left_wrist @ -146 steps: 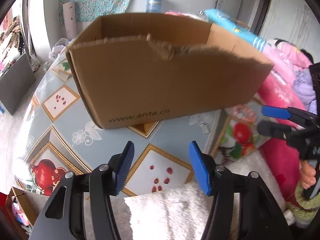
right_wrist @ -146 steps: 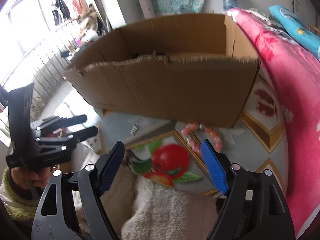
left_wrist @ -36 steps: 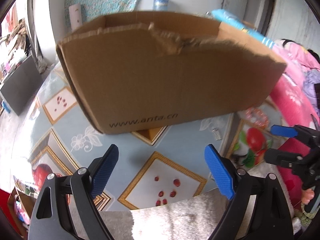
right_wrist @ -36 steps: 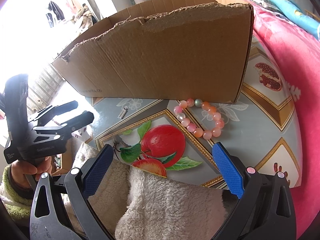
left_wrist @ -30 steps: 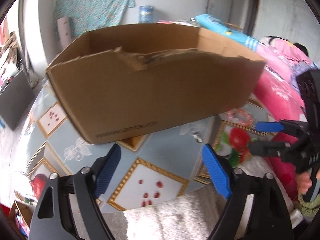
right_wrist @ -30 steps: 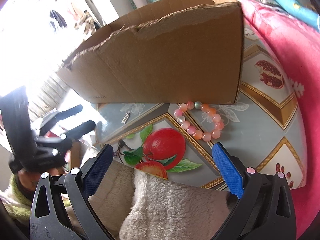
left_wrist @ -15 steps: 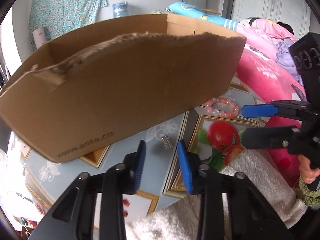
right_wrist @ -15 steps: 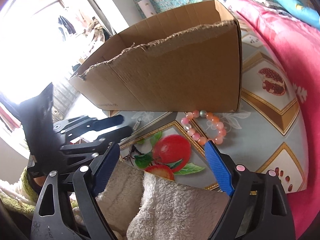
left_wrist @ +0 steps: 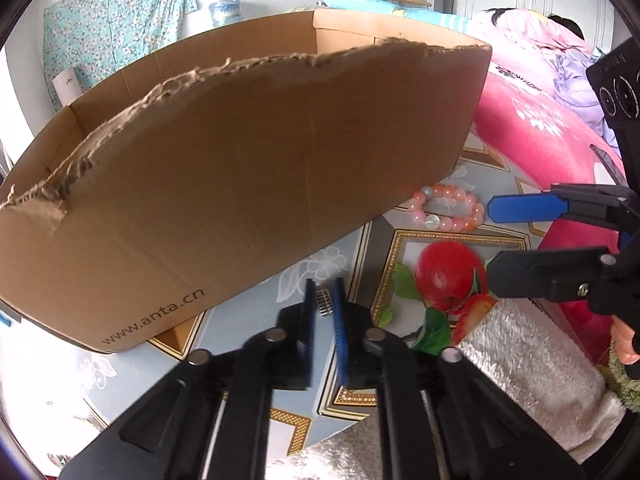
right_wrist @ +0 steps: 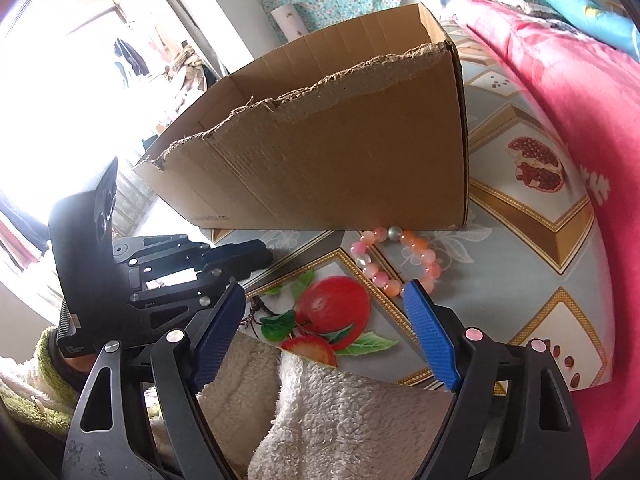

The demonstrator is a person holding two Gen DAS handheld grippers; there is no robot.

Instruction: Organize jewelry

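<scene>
A small ribbed silver piece (left_wrist: 324, 300) lies on the patterned tablecloth by the front of a torn cardboard box (left_wrist: 260, 160). My left gripper (left_wrist: 322, 292) is shut on it, blue pads pressed to both sides. From the right wrist view the left gripper (right_wrist: 240, 258) shows at the left, jaws together. A pink and orange bead bracelet (left_wrist: 456, 224) lies at the box's right front corner. My right gripper (right_wrist: 324, 288) hovers over the apple print, its jaws closing with nothing between them; the bracelet (right_wrist: 378, 278) lies just beyond its right fingertip.
The box (right_wrist: 340, 160) is open at the top and fills the back of the table. A pink quilt (right_wrist: 560, 100) borders the table (right_wrist: 520, 280) on the right. White fleece sleeves (right_wrist: 340, 420) cover the near edge. A hand (left_wrist: 624, 340) holds the right gripper.
My left gripper swung right and down to the silver piece and its jaws went from wide apart to shut on it. The right gripper's jaws narrowed a little; it stayed in place.
</scene>
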